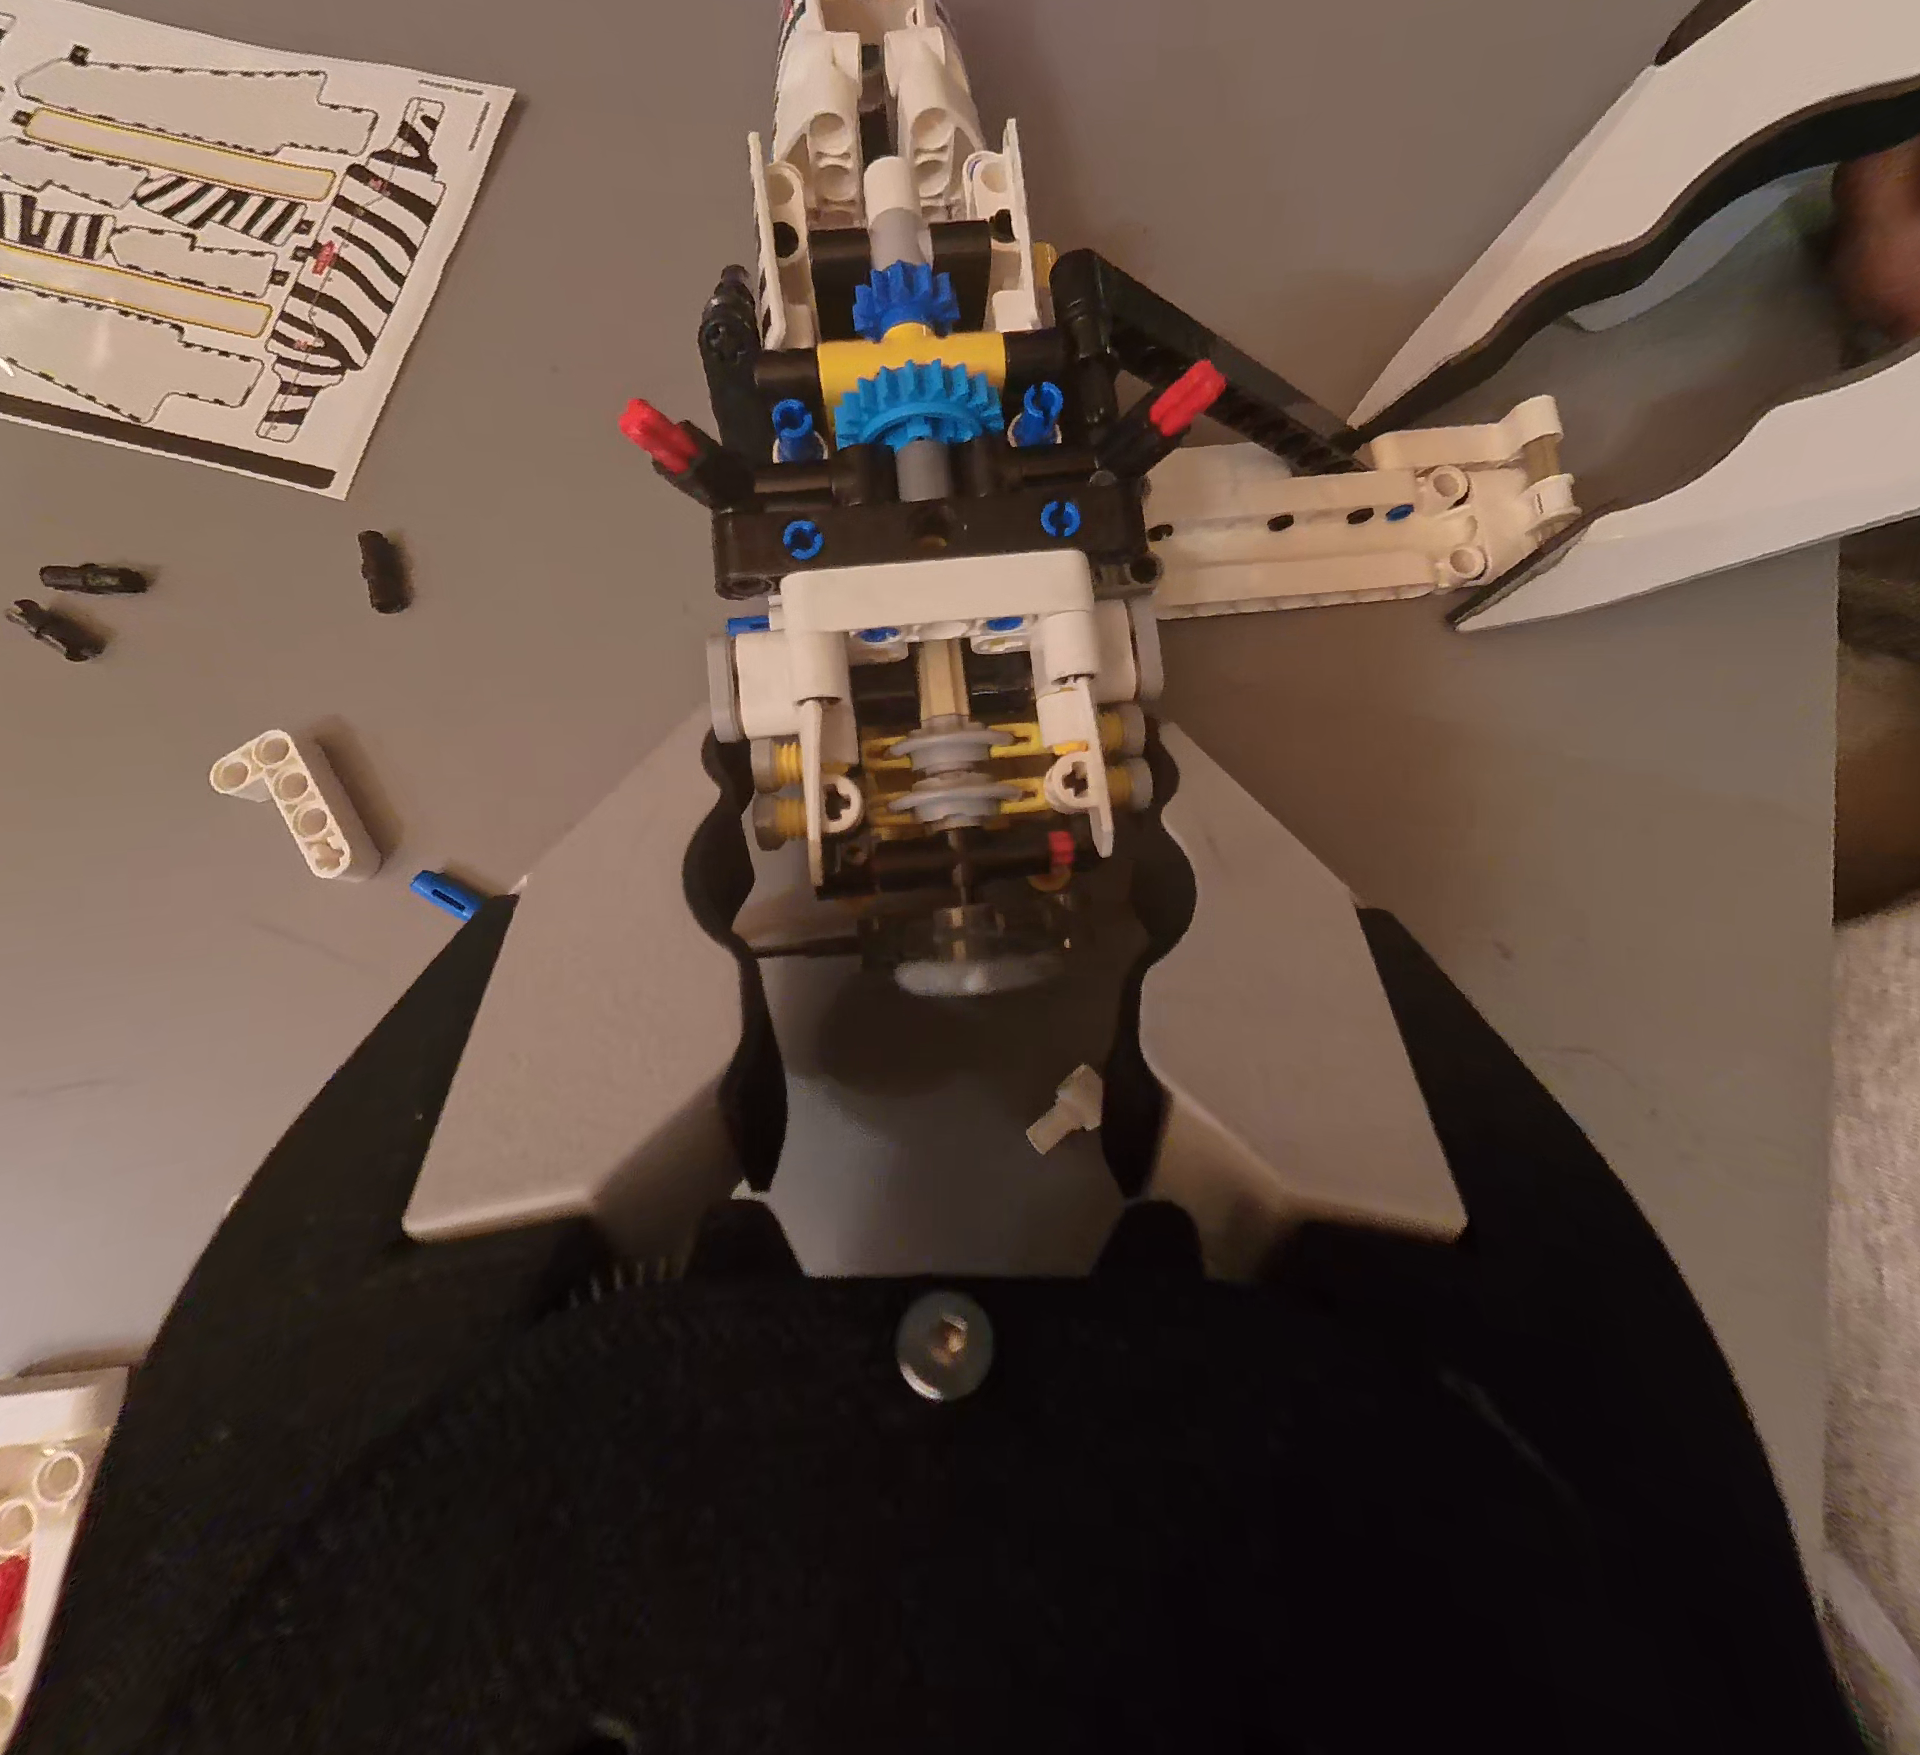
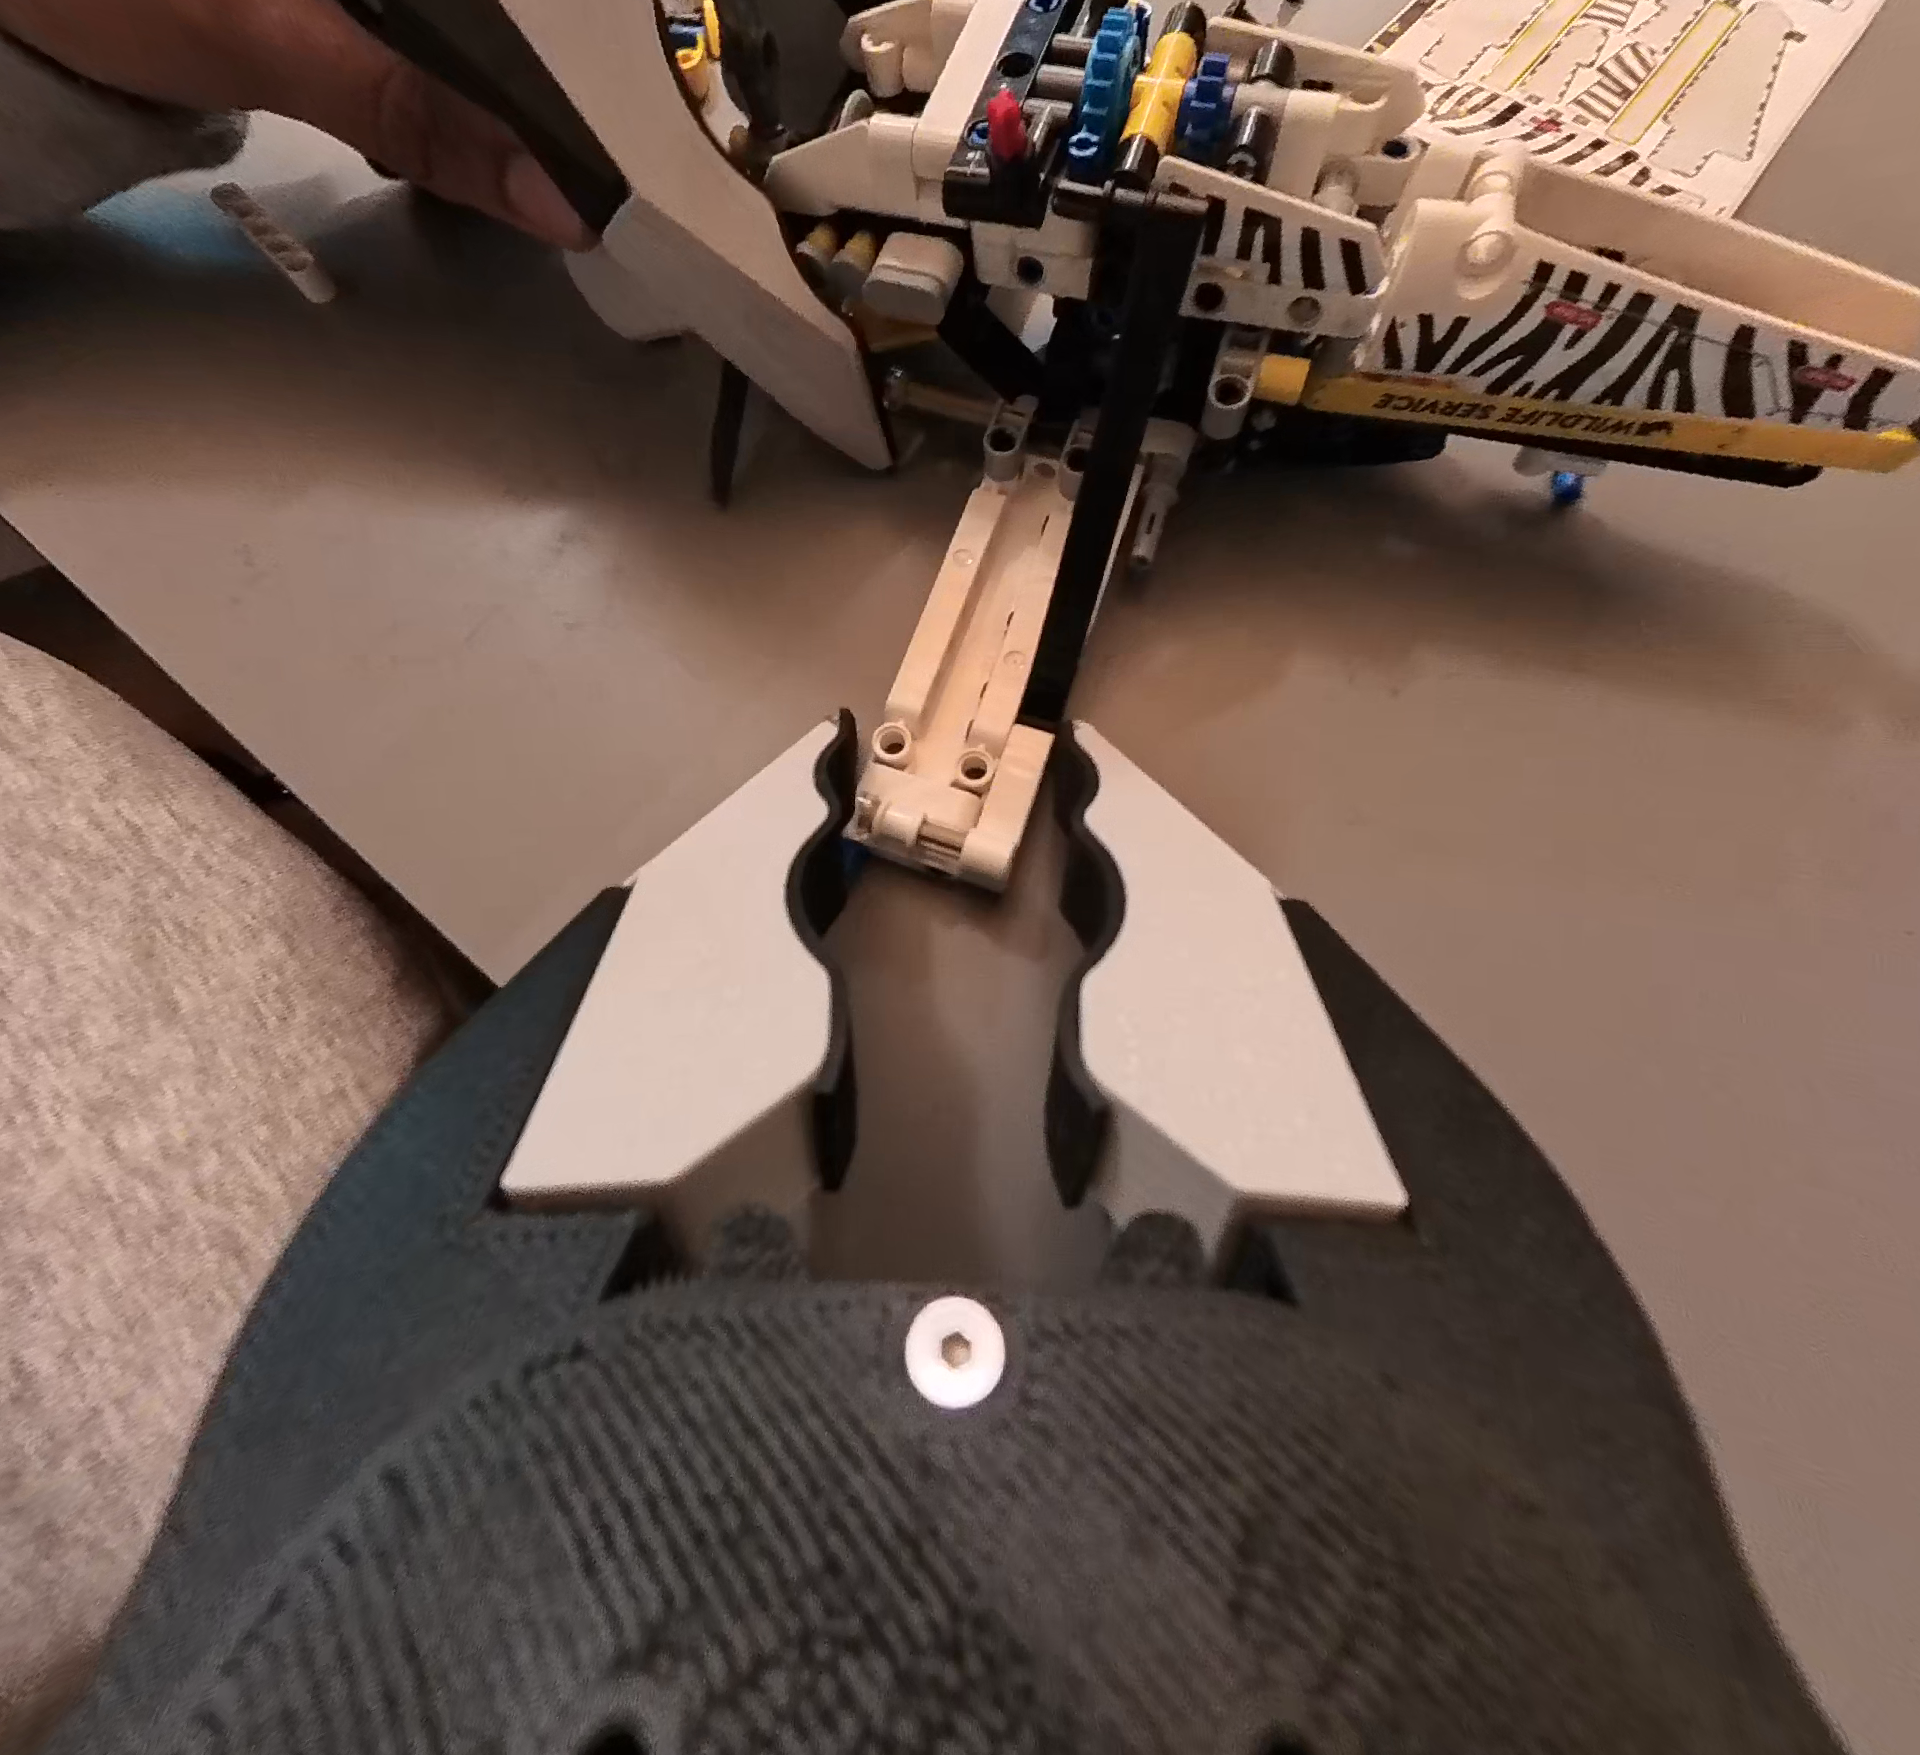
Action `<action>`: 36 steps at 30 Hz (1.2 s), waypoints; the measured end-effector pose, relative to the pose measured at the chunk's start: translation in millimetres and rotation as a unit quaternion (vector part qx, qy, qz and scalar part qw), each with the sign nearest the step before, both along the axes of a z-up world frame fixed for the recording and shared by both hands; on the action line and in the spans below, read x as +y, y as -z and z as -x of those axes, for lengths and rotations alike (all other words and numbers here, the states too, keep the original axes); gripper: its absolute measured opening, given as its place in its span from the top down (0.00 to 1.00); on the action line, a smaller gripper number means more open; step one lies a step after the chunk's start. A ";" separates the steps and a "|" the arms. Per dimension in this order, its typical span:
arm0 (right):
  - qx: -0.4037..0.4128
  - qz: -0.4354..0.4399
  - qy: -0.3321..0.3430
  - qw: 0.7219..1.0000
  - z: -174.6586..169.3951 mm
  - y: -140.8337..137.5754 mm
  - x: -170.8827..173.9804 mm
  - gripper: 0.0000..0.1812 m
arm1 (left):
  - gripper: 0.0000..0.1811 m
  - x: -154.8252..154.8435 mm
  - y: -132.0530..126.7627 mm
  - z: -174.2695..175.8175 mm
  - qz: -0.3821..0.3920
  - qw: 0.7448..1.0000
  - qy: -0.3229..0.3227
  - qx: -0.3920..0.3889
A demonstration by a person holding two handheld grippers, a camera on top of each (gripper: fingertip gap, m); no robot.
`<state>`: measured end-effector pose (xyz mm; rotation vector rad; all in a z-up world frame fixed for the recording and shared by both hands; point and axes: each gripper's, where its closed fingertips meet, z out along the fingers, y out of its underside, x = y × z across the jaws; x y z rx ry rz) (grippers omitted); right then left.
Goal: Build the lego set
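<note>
The lego model (image 1: 914, 458) is a white, black and yellow body with blue gears, red pins and a zebra-striped tail, lying on the grey table. My left gripper (image 1: 940, 812) is shut on the model's near end. It also shows in the right wrist view (image 2: 883, 219), held by a hand. A white arm (image 1: 1299, 521) and a long black beam (image 1: 1247, 401) stick out from the model's right side. My right gripper (image 2: 961, 791) is shut on the outer end of the white arm (image 2: 951, 812). The right gripper also shows in the left wrist view (image 1: 1403, 526).
A zebra-pattern sticker sheet (image 1: 208, 230) lies at the left, and it also shows in the right wrist view (image 2: 1621, 22). Loose black pins (image 1: 384, 570), a white L-beam (image 1: 301, 801), a blue pin (image 1: 447, 893) and a small white piece (image 1: 1065, 1108) lie on the table. The table edge (image 1: 1834, 770) is at the right.
</note>
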<state>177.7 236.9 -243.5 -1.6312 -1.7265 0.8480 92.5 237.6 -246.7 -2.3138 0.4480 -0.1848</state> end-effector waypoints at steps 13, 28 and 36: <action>0.039 -0.039 0.064 0.996 11.9 -15.8 21.7 0.59 | 0.60 -7.0 1.2 -25.0 0.017 0.999 0.043 -0.015; 0.056 -0.054 0.115 0.990 21.0 -14.5 20.1 0.62 | 0.58 -22.1 -9.0 -51.4 0.037 0.992 0.005 -0.125; 0.056 -0.044 0.093 0.993 20.1 -14.1 13.7 0.59 | 0.60 -21.7 -10.5 -52.0 0.038 0.989 0.001 -0.143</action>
